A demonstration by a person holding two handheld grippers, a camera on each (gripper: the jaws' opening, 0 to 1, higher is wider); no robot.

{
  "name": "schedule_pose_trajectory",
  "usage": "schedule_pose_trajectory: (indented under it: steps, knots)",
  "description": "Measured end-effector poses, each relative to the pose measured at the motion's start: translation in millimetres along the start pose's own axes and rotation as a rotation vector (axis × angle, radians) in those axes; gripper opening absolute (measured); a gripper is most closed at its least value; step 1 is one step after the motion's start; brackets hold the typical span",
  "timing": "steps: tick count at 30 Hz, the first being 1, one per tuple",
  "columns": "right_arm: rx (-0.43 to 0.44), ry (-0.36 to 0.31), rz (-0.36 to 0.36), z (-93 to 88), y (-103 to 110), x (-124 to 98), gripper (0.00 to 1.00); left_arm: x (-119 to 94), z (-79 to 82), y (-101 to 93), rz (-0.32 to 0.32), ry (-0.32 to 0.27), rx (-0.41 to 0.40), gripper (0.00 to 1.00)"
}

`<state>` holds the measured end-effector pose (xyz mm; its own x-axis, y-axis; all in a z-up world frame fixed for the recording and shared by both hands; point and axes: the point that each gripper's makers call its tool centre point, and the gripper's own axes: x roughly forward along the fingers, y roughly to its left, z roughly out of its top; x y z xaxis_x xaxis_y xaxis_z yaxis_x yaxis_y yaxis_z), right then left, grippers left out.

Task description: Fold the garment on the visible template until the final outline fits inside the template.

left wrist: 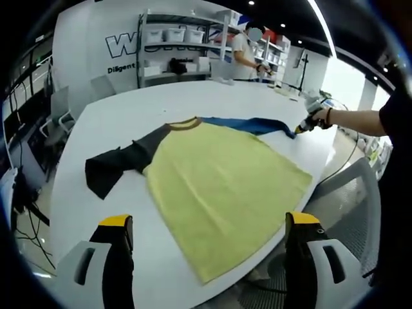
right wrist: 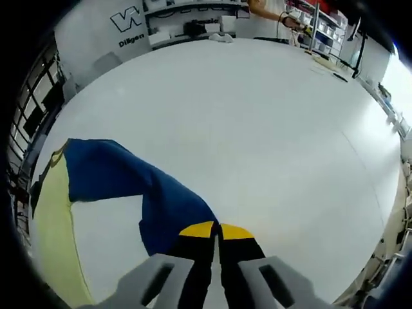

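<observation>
Your left gripper [left wrist: 209, 235] wide, hovering over yellow shirt [left wrist: 225, 187] spread on white table [left wrist: 193, 96]. Your right gripper [right wrist: 216, 237] pinches blue sleeve [right wrist: 161, 199]; left gripper view adds black sleeve [left wrist: 112, 164].

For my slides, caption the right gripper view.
Right gripper shut on the blue sleeve of a yellow shirt over a white table.

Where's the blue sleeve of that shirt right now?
The blue sleeve is pinched at its end by the right tongs. In the left gripper view it stretches from the collar across the white table towards the right.
</observation>
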<state>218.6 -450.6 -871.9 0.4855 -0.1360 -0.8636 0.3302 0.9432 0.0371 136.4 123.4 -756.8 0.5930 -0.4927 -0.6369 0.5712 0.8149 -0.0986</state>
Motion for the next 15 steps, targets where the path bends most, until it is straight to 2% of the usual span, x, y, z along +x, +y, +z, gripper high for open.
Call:
schedule_pose_trajectory:
  steps: [5, 10, 15]
  knots:
    - [-0.019, 0.009, -0.008, 5.3, -5.0, 1.0, 0.0, 1.9, -0.7, -0.5, -0.003, 0.003, -0.003, 0.95]
    - [-0.067, -0.044, -0.044, 31.6, -17.6, -6.2, 0.0, 1.1, -0.2, 0.8, -0.002, 0.007, 0.005, 0.95]
    - [-0.15, -0.11, -0.098, 69.5, -29.9, -9.6, 0.0, 2.4, -0.1, 2.9, 0.002, 0.013, 0.004, 0.94]
